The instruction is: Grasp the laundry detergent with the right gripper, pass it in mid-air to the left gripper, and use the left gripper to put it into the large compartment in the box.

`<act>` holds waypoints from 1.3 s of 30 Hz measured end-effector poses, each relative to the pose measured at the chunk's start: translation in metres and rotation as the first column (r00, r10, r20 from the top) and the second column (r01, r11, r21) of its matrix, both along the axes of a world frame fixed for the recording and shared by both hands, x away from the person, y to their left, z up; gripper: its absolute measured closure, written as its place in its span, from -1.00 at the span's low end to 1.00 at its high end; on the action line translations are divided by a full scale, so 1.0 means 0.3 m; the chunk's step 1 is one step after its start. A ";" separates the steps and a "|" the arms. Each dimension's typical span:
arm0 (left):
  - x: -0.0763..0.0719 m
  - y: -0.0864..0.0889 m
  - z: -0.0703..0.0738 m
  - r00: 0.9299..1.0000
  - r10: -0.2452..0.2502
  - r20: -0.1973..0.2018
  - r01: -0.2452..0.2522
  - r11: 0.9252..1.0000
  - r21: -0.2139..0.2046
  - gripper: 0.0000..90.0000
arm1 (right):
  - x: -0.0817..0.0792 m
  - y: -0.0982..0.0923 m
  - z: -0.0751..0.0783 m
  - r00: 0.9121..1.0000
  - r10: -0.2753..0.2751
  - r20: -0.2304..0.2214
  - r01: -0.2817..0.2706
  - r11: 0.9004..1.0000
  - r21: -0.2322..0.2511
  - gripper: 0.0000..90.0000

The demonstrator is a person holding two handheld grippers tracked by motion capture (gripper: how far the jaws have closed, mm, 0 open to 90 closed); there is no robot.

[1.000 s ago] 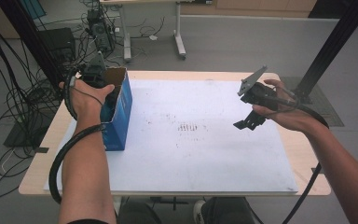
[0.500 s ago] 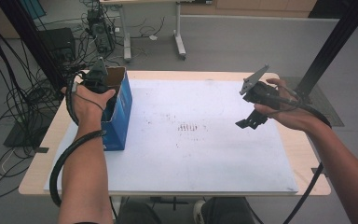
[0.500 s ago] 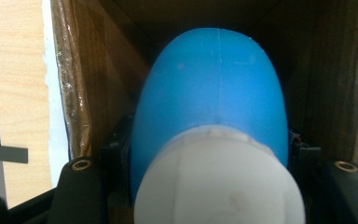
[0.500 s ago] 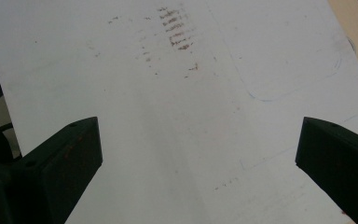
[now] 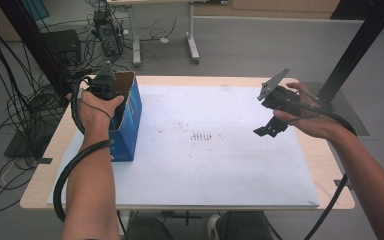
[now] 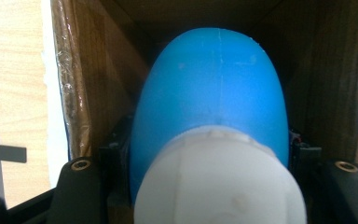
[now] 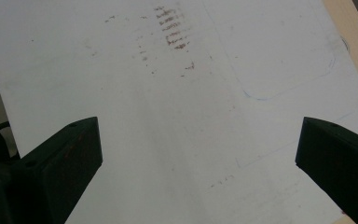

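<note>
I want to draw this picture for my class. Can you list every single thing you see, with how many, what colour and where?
box: one, blue outside and brown inside, open-topped, left part of the table
bottle: one, blue with a white cap, inside the box, between the left jaws
sheet: one, white with dark smudges, covering the table
table: one, light wood
left gripper: one, black, reaching into the box, shut on the bottle
right gripper: one, black, open, above the sheet's right side
forearms: two, coming in from the bottom
</note>
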State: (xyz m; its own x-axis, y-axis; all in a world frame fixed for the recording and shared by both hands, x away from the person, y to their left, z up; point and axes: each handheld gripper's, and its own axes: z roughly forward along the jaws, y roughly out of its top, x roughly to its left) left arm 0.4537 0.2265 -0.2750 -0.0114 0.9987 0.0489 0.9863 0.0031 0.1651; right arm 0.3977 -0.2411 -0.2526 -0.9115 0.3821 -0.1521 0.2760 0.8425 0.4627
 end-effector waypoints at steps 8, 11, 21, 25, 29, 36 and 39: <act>-0.002 0.002 -0.001 1.000 0.002 0.005 -0.002 1.000 -0.003 -0.18 | -0.001 -0.005 0.015 1.000 -0.006 0.007 0.007 1.000 -0.007 -1.00; -0.002 0.001 0.000 1.000 0.001 0.002 -0.001 1.000 -0.003 -0.18 | -0.002 -0.007 0.018 1.000 -0.009 0.009 0.009 1.000 -0.010 -1.00; -0.001 0.003 0.000 1.000 0.002 0.000 -0.002 1.000 -0.005 -0.19 | -0.002 -0.014 0.026 1.000 -0.013 0.014 0.013 1.000 -0.016 -1.00; 0.000 0.002 0.000 1.000 0.002 0.000 -0.002 1.000 -0.003 -0.19 | -0.001 -0.015 0.026 1.000 -0.013 0.014 0.014 1.000 -0.016 -1.00; 0.000 0.003 0.000 1.000 0.003 -0.001 -0.003 1.000 -0.006 -0.19 | -0.002 -0.015 0.026 1.000 -0.012 0.014 0.012 1.000 -0.018 -1.00; 0.000 0.004 -0.001 1.000 0.004 0.003 -0.004 1.000 -0.005 -0.19 | -0.003 -0.023 0.032 1.000 -0.016 0.020 0.016 1.000 -0.018 -1.00; 0.000 0.002 -0.001 1.000 0.002 0.002 -0.002 1.000 -0.001 -0.19 | -0.004 -0.024 0.032 1.000 -0.018 0.020 0.018 1.000 -0.015 -1.00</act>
